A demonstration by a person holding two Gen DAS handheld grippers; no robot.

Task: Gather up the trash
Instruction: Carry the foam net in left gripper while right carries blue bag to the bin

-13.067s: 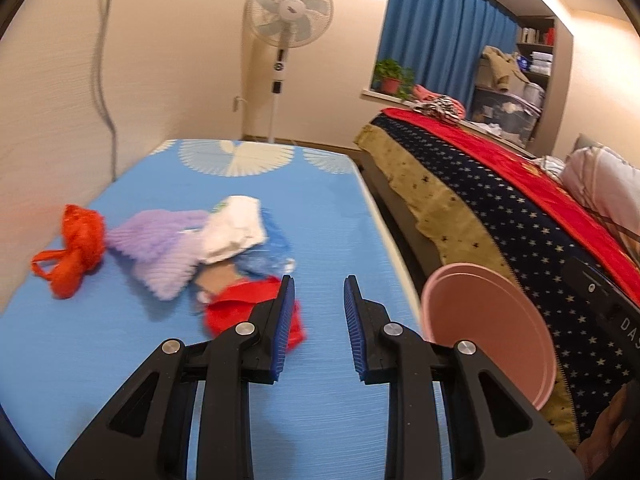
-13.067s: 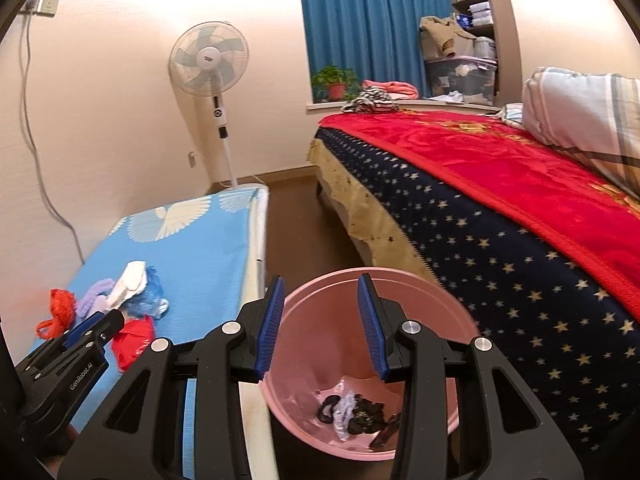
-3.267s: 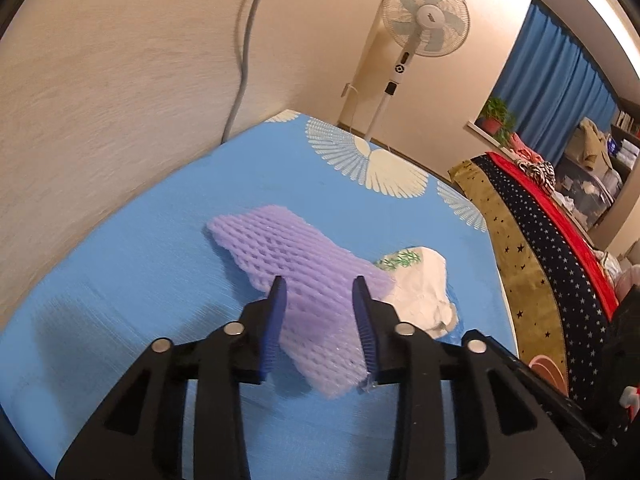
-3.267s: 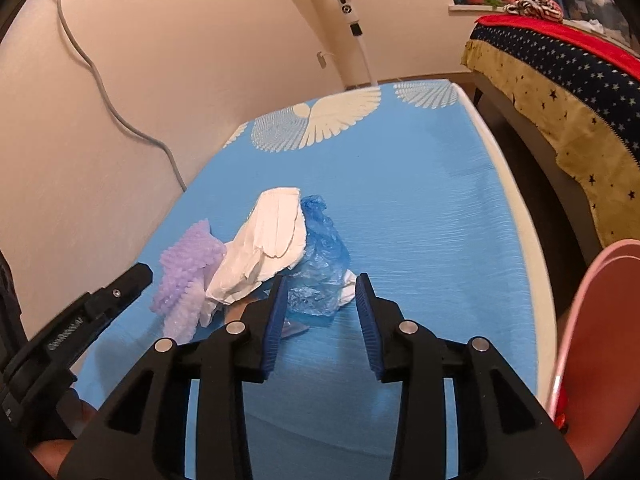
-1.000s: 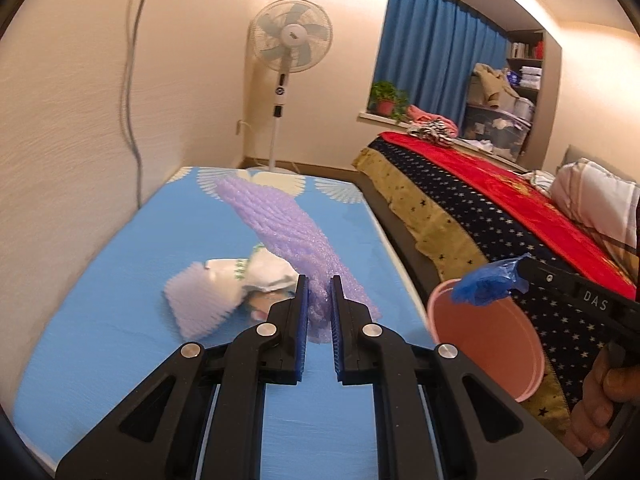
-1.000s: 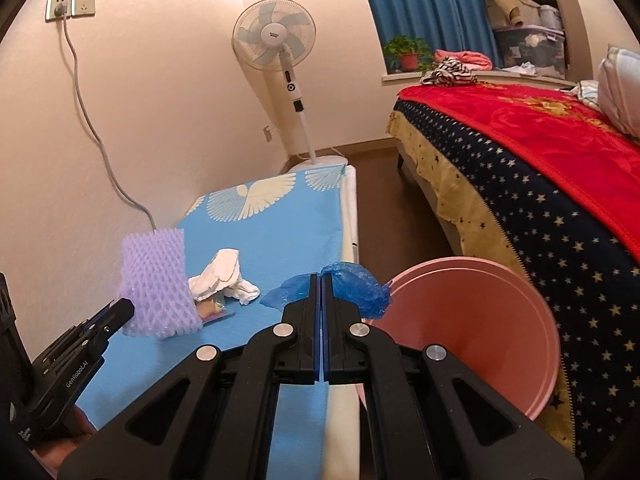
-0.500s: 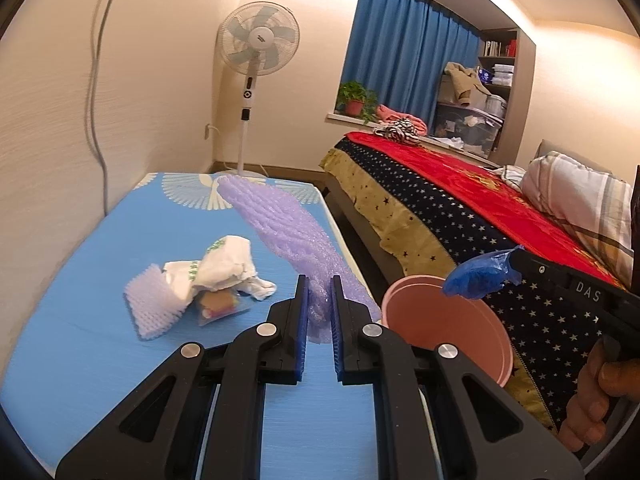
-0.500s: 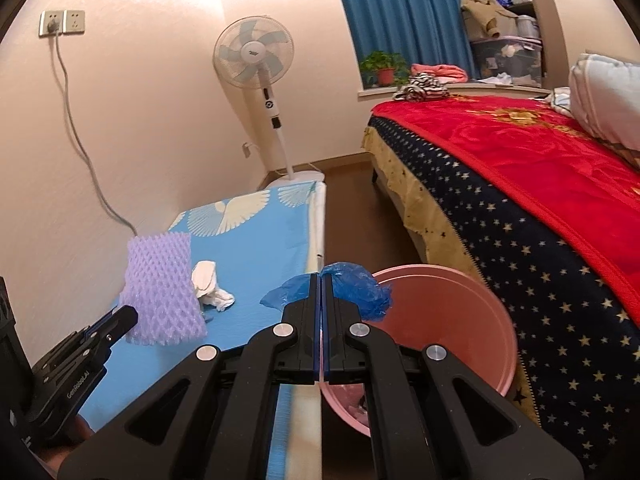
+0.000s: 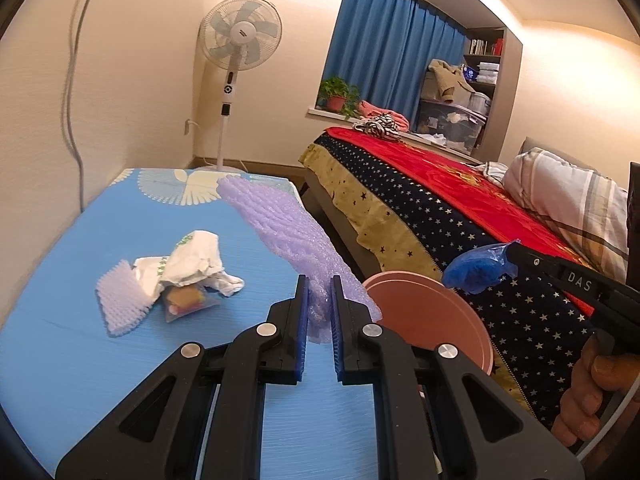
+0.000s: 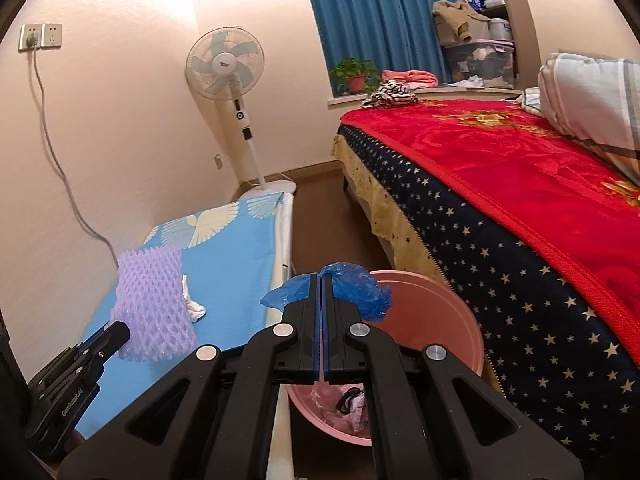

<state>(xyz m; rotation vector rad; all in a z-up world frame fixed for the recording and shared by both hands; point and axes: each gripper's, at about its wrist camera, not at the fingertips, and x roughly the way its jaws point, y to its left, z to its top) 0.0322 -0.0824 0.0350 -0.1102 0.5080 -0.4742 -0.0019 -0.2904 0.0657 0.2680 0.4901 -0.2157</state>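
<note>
My left gripper (image 9: 319, 292) is shut on a purple foam net (image 9: 280, 228), held in the air over the blue mat (image 9: 80, 340); the net also shows in the right wrist view (image 10: 152, 300). My right gripper (image 10: 322, 280) is shut on a crumpled blue plastic bag (image 10: 356, 280), held above the near rim of the pink bin (image 10: 452, 320). The bag (image 9: 476, 272) and bin (image 9: 432, 328) also show in the left wrist view. The bin holds some trash at its bottom (image 10: 352, 404). A white wrapper (image 9: 192, 260), a smaller purple net (image 9: 120, 304) and a small packet (image 9: 188, 300) lie on the mat.
A bed with a red and starred cover (image 10: 520, 200) stands right of the bin. A standing fan (image 9: 240, 40) is at the far wall. A wall with a cable (image 10: 60, 160) runs along the mat's left side. Brown floor (image 10: 320, 208) lies between mat and bed.
Both grippers have moved a little further right toward the bin with their loads. The bin looks closer and more of its inside shows in the right wrist view.
</note>
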